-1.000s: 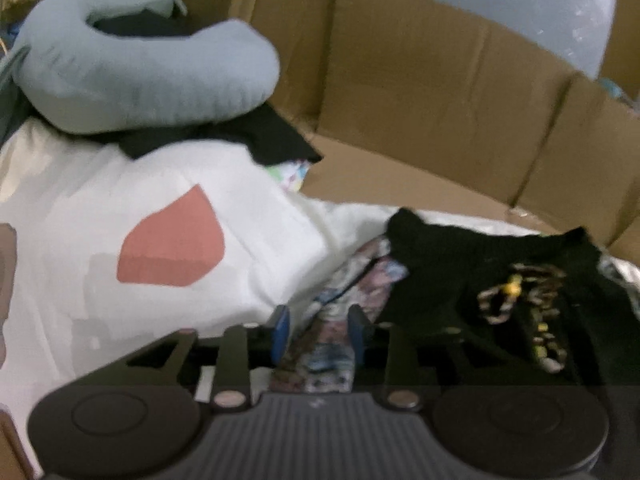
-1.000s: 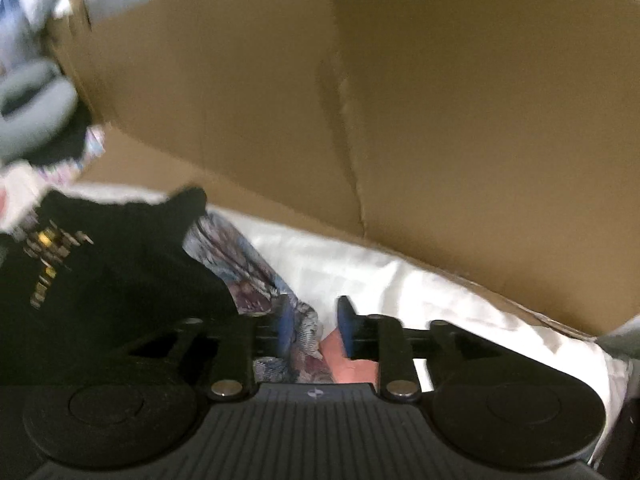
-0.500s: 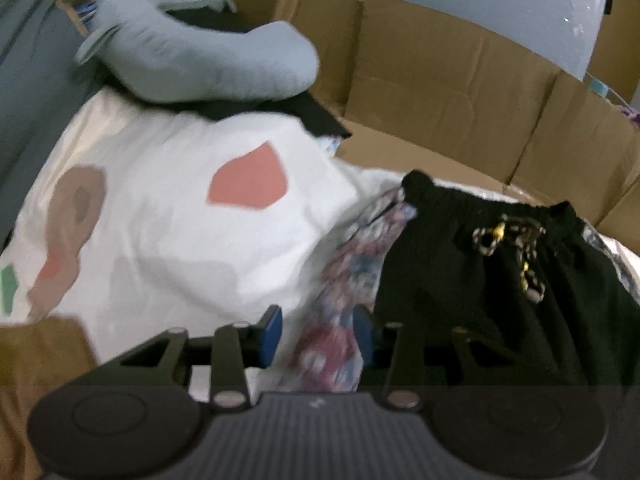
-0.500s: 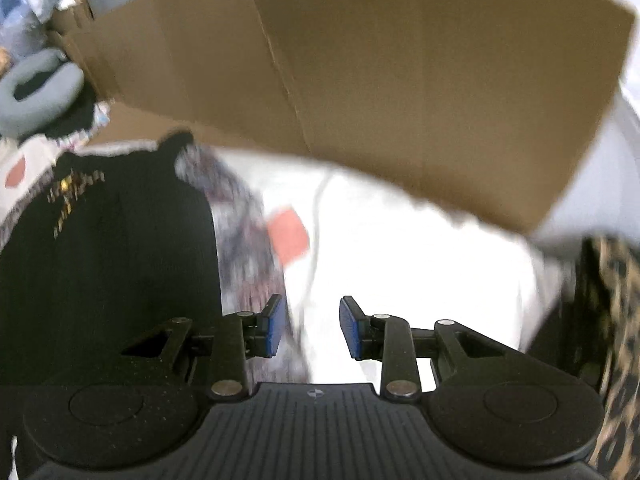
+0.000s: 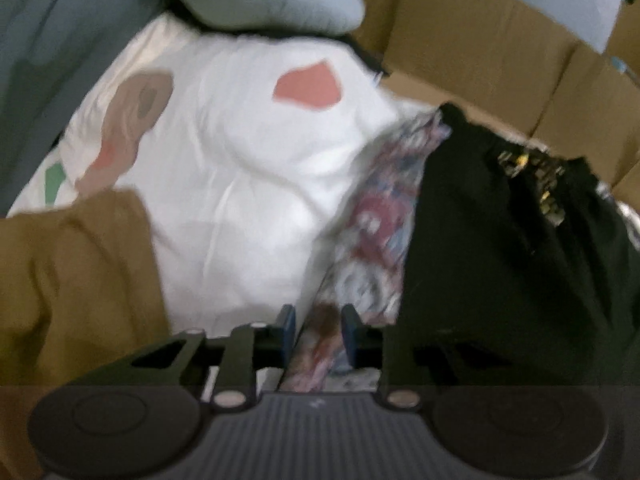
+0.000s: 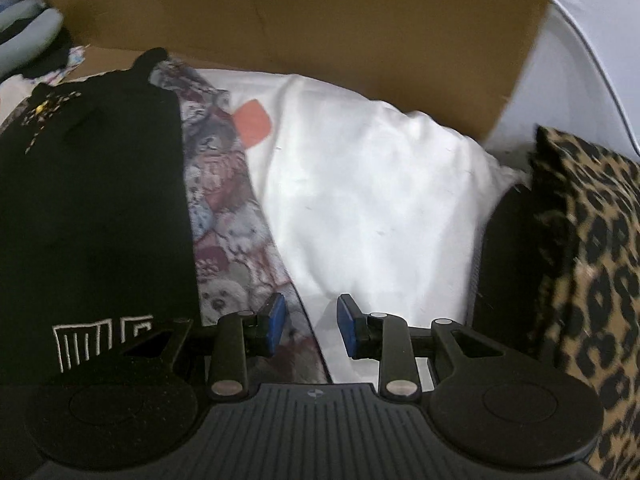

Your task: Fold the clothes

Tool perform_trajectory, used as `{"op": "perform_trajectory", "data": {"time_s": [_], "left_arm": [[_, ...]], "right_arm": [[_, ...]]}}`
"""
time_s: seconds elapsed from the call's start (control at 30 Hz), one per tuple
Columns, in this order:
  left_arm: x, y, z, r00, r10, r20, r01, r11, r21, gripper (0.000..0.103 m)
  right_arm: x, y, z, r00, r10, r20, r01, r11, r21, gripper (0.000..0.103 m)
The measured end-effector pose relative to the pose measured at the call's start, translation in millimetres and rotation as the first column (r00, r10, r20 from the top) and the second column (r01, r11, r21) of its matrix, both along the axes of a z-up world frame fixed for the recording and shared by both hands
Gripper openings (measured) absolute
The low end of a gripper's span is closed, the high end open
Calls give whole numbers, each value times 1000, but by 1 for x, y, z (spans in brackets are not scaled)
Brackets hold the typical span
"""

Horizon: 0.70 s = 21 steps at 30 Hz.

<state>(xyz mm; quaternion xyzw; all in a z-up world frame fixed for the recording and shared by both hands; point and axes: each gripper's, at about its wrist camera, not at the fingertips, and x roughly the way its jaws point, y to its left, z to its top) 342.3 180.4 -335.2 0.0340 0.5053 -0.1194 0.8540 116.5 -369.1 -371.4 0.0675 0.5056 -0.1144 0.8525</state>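
A black garment (image 5: pixel 500 248) with a patterned drawstring lies on a white sheet (image 5: pixel 248 184); it also shows in the right wrist view (image 6: pixel 92 208), with white stitched marks near its hem. A multicoloured printed cloth (image 5: pixel 380 216) lies under it and sticks out along both sides (image 6: pixel 224 216). My left gripper (image 5: pixel 316 330) has its jaws around the printed cloth's edge, with a gap still between them. My right gripper (image 6: pixel 308 326) is open above the printed cloth's edge and the white sheet (image 6: pixel 380 200), holding nothing.
Cardboard walls (image 5: pixel 480 52) stand at the back and also show in the right wrist view (image 6: pixel 320 28). A grey-blue neck pillow (image 5: pixel 256 0) lies far left. A mustard cloth (image 5: pixel 76 280) lies at near left. A leopard-print fabric (image 6: pixel 588 264) lies at the right.
Both grippers have pulled back toward the near side. The right gripper let go of the printed cloth and opened. The mustard cloth and the leopard-print fabric came into view.
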Motion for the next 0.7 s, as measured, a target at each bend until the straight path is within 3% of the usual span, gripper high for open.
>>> {"op": "perform_trajectory", "data": {"time_s": [0.17,0.27,0.43,0.7], "left_arm": [[-2,9,-7,1000,5,-11,-4,999,48,24],[-7,14,-3,1000,6,-22,-4,998,66,24],[-25,27,18,999,29,-15,-28,999,31,23],[-75,47,56,998,67,-21,-67,998,-3,24]], "right_arm": [[-13,-5,13,996,-80,38,78,996,50,36],[-18,4,24,994,-64,86,58,996,70,36],[-24,28,39,994,-24,109,24,1000,-1,36],[-38,44,47,990,-34,135,29,999,40,37]]}}
